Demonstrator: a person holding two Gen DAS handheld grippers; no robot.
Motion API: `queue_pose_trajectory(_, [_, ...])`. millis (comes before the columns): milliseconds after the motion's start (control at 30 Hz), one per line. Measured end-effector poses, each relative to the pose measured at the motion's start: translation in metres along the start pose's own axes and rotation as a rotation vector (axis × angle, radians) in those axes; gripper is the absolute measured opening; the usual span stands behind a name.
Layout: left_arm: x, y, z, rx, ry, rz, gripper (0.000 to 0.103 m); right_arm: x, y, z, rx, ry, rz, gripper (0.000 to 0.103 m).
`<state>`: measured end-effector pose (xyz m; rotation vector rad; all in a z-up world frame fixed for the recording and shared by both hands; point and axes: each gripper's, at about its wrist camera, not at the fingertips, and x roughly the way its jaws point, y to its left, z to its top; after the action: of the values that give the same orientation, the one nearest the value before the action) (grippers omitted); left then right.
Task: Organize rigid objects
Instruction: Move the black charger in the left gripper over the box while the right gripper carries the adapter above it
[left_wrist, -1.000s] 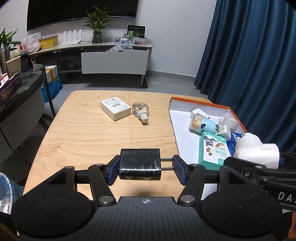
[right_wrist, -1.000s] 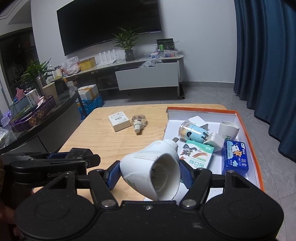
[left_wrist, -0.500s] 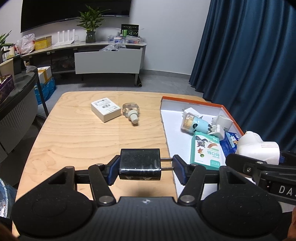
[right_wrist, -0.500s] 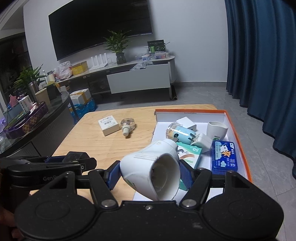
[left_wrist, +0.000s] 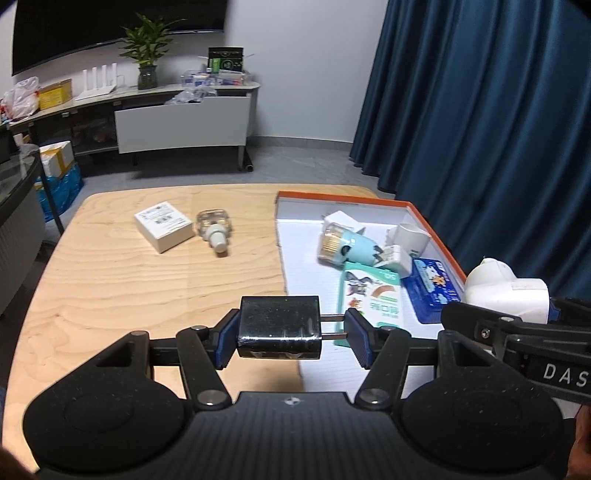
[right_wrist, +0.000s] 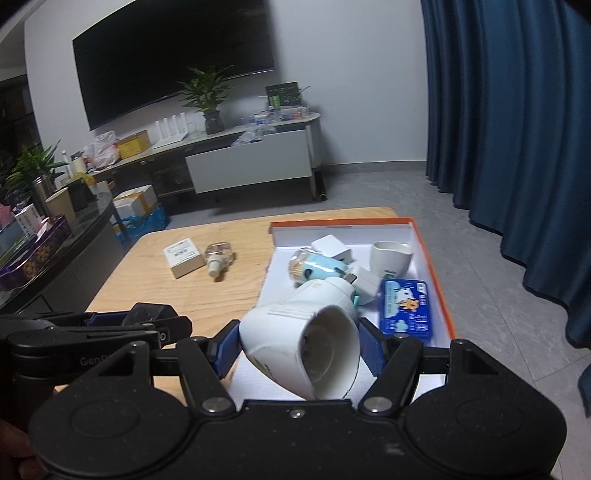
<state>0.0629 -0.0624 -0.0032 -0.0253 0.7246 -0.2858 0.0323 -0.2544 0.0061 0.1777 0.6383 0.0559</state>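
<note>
I have two claws. My left claw (left_wrist: 291, 334) is clenched on one black plug block (left_wrist: 279, 326), with its two metal pins against the right pad. It hangs over the wooden desk (left_wrist: 129, 280), just beside the box. My right claw (right_wrist: 299, 347) is grasping one white plug-in gadget (right_wrist: 295, 332) above the near end of the one orange-edged box (right_wrist: 430, 258).

On the desk lie two loose things: one white carton (left_wrist: 163, 225) and one clear little bottle (left_wrist: 215, 230), just beside each other.

In the box I count six things: one light blue tube (right_wrist: 314, 267), two white plugs (right_wrist: 332, 248), one white cup (right_wrist: 391, 258), one blue tin (right_wrist: 404, 308) and one green card (left_wrist: 373, 295).

Since a second ago, both claws have slid sideways toward the box, and their grips have stayed the same. The carton and bottle lie where they were.
</note>
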Motion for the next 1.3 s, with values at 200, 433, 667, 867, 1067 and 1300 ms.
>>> queue_pose_trajectory(200, [0.005, -0.013, 0.005, 0.023, 0.001, -0.026, 0.061, -0.002, -0.014, 0.003, 0.021, -0.009, -0.028, 0.079])
queue_pose_trajectory(433, [0.010, -0.024, 0.008, 0.041, 0.003, -0.042, 0.061, -0.002, -0.026, 0.006, 0.042, -0.015, -0.052, 0.079])
queue_pose_trajectory(667, [0.015, -0.033, 0.012, 0.060, 0.008, -0.052, 0.061, -0.001, -0.035, 0.010, 0.057, -0.024, -0.062, 0.079])
queue_pose_trajectory(867, [0.020, -0.040, 0.016, 0.075, 0.010, -0.062, 0.061, 0.001, -0.042, 0.015, 0.065, -0.030, -0.067, 0.079])
queue_pose_trajectory(1067, [0.024, -0.047, 0.019, 0.084, 0.014, -0.070, 0.061, 0.003, -0.048, 0.019, 0.071, -0.032, -0.072, 0.079])
queue_pose_trajectory(1300, [0.029, -0.051, 0.020, 0.095, 0.020, -0.073, 0.061, 0.006, -0.052, 0.023, 0.076, -0.036, -0.071, 0.079])
